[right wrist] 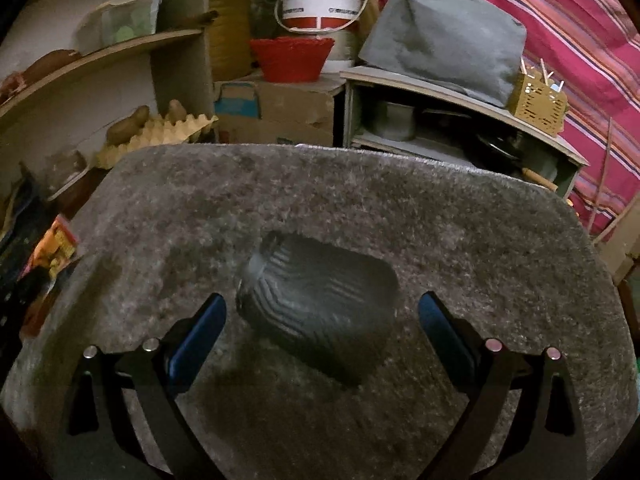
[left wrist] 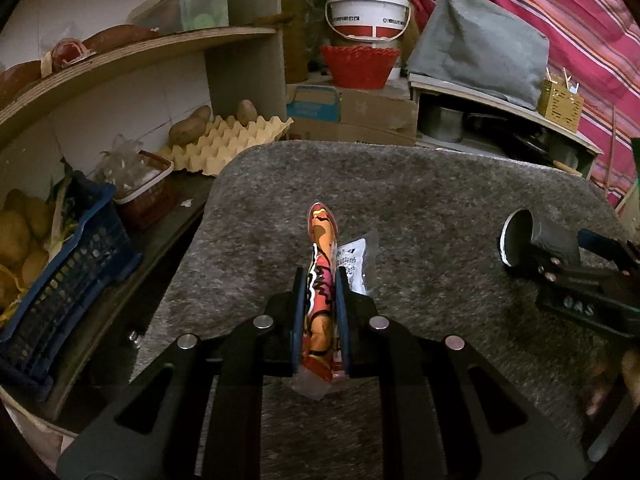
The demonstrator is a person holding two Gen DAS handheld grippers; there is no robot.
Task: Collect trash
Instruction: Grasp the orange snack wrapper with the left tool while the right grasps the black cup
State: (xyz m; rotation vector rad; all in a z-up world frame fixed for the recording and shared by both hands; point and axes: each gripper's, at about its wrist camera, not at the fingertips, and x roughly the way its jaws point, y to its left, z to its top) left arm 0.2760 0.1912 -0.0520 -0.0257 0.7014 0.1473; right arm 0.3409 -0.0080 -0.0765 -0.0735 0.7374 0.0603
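My left gripper (left wrist: 320, 276) is shut on an orange snack wrapper (left wrist: 320, 240), which stands up between the pads above the grey fuzzy mat (left wrist: 440, 200). A clear printed wrapper (left wrist: 357, 262) shows just behind the right pad; whether it is gripped too I cannot tell. A dark ribbed cup (right wrist: 316, 300) lies on its side on the mat (right wrist: 360, 192). My right gripper (right wrist: 322, 304) is open, its fingers either side of the cup and apart from it. In the left wrist view, that cup (left wrist: 520, 240) and right gripper (left wrist: 560, 268) sit at the right. The orange wrapper (right wrist: 52, 248) shows at the far left.
A blue crate (left wrist: 68, 280) of potatoes and a small basket (left wrist: 148, 192) stand left of the mat. An egg tray (left wrist: 228, 140) lies behind them. At the back are a cardboard box (left wrist: 360, 112), a red basket (left wrist: 358, 66), a white bucket (left wrist: 368, 12) and a grey-covered appliance (left wrist: 480, 48).
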